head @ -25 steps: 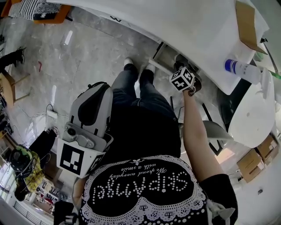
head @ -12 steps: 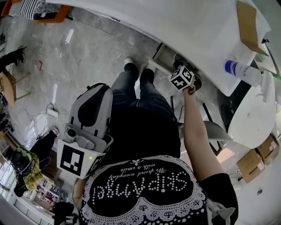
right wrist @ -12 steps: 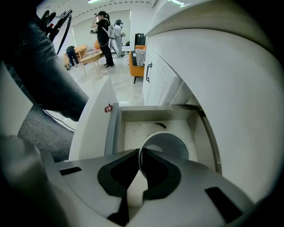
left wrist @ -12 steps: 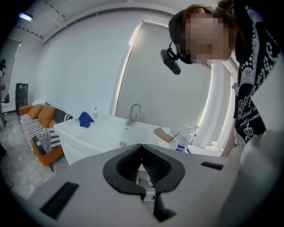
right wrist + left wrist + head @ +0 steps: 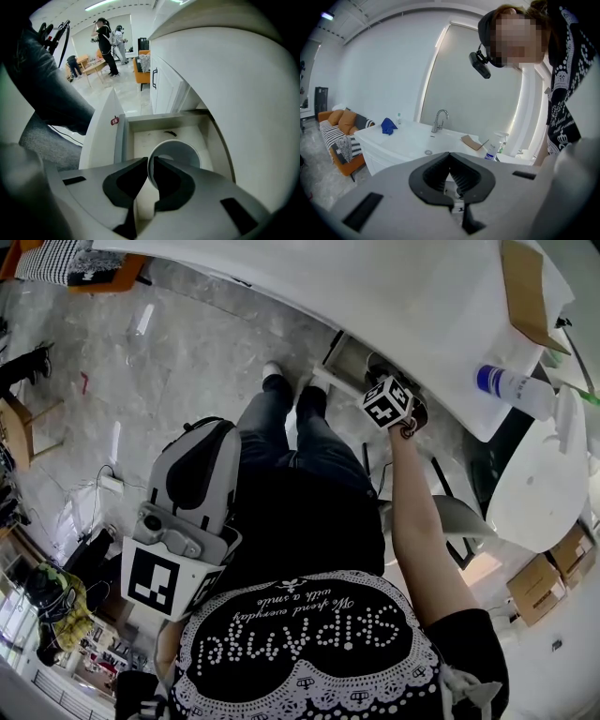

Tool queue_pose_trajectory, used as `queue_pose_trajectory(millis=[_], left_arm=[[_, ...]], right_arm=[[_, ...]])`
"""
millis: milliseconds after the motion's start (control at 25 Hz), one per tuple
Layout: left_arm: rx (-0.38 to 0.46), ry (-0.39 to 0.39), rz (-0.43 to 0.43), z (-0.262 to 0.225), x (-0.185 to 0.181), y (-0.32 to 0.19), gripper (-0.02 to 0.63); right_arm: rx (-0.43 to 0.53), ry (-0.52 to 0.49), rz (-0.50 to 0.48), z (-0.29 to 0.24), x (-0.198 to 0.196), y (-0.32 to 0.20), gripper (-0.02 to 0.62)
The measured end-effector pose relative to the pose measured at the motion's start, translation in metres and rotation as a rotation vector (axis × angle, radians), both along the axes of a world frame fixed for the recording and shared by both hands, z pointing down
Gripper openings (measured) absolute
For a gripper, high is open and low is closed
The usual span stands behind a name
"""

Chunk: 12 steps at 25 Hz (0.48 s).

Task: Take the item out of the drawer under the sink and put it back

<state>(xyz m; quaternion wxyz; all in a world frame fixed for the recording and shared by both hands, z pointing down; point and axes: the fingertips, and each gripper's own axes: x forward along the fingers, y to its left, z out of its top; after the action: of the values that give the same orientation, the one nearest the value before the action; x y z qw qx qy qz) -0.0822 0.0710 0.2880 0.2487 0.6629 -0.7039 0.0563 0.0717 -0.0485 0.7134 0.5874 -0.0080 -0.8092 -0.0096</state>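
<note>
Pinching the rim of the cup [image 5: 180, 149], the right gripper [image 5: 151, 161] has its jaws nearly together. They have just eased slightly wider, with the thin wall between the pads. The cup hangs right below the tips, within the open drawer [image 5: 161, 117]. Only this gripper's view shows that; the head view shows just its marker cube [image 5: 389, 402]. The left gripper [image 5: 450, 157], jaws closed on nothing, faces the sink [image 5: 408, 140] well ahead.

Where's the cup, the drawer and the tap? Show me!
cup [image 5: 182, 151], right gripper view, on its inside wall.
drawer [image 5: 143, 139], right gripper view, on its bare floor left of the cup.
tap [image 5: 438, 122], left gripper view, on its upright stem.
</note>
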Motion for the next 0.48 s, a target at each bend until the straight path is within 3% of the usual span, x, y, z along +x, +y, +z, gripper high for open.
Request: queue_pose_trajectory(millis=[480], left_arm=[[0.03,0.012,0.001,0.0,0.001,0.002,0.005]], right_arm=[[0.02,-0.058,0.03,-0.02,-0.002,0.001,0.029]])
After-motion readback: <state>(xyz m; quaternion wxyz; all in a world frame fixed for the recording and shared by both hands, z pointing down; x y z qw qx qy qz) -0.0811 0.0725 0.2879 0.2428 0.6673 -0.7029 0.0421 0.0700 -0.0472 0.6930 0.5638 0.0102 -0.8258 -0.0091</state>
